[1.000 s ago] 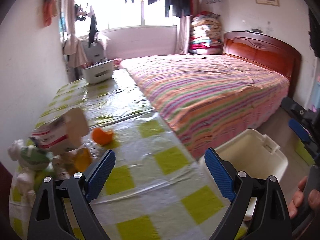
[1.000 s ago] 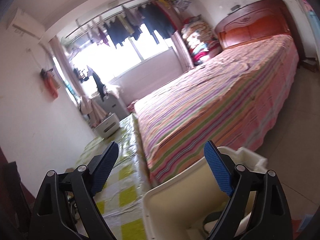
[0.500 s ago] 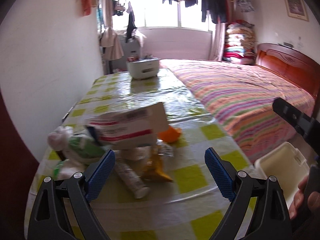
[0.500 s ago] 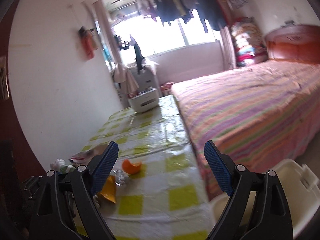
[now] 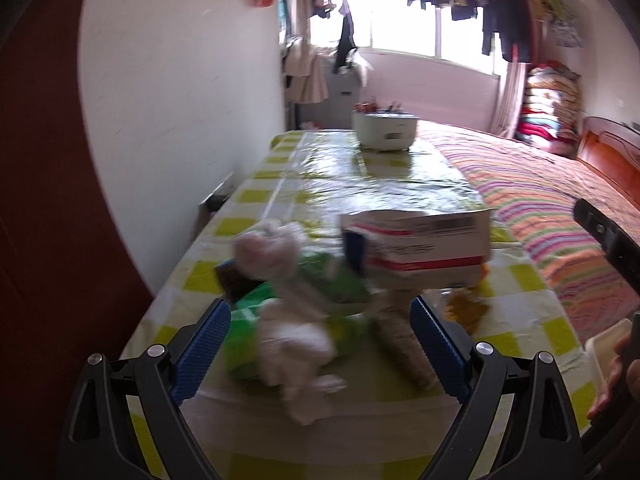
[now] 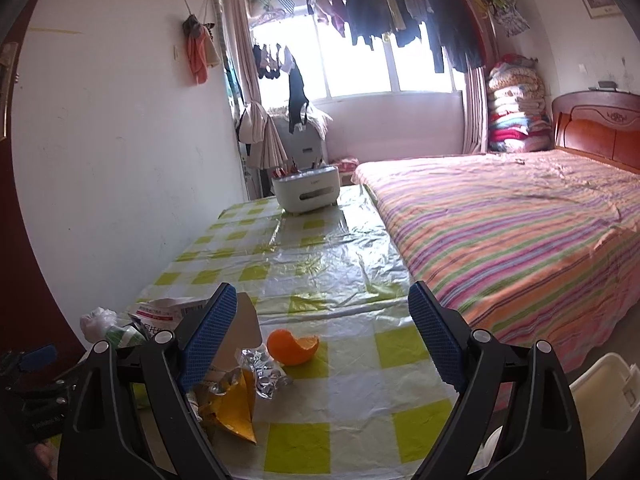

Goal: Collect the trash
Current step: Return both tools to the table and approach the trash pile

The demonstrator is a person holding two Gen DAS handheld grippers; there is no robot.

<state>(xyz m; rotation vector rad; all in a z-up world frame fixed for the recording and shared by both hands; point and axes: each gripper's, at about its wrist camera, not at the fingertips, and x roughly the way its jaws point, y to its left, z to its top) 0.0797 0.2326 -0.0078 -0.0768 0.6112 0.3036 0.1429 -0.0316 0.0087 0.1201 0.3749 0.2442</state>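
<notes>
A heap of trash lies on the checked table (image 6: pixel 320 264) at its near left. It holds a white and red carton (image 5: pixel 420 240), crumpled white tissue (image 5: pixel 292 344), a green wrapper (image 5: pixel 248 320), a paper tube (image 5: pixel 404 340), an orange peel (image 6: pixel 292 346), a yellow wrapper (image 6: pixel 234 412) and crumpled foil (image 6: pixel 264 372). My left gripper (image 5: pixel 320 346) is open, its jaws either side of the tissue. My right gripper (image 6: pixel 320 336) is open and empty above the table, beside the peel. A white bin (image 6: pixel 600 392) stands at the right, below the table edge; its corner also shows in the left wrist view (image 5: pixel 600 344).
A white box (image 6: pixel 306 192) with utensils stands at the table's far end. A wall runs along the left. A bed with a striped cover (image 6: pixel 520 232) lies right of the table. The right gripper's body (image 5: pixel 608 236) shows at the left view's right edge.
Both grippers have swung left from the bin and bed toward the table. The left one has closed in on the trash heap, which now fills its view.
</notes>
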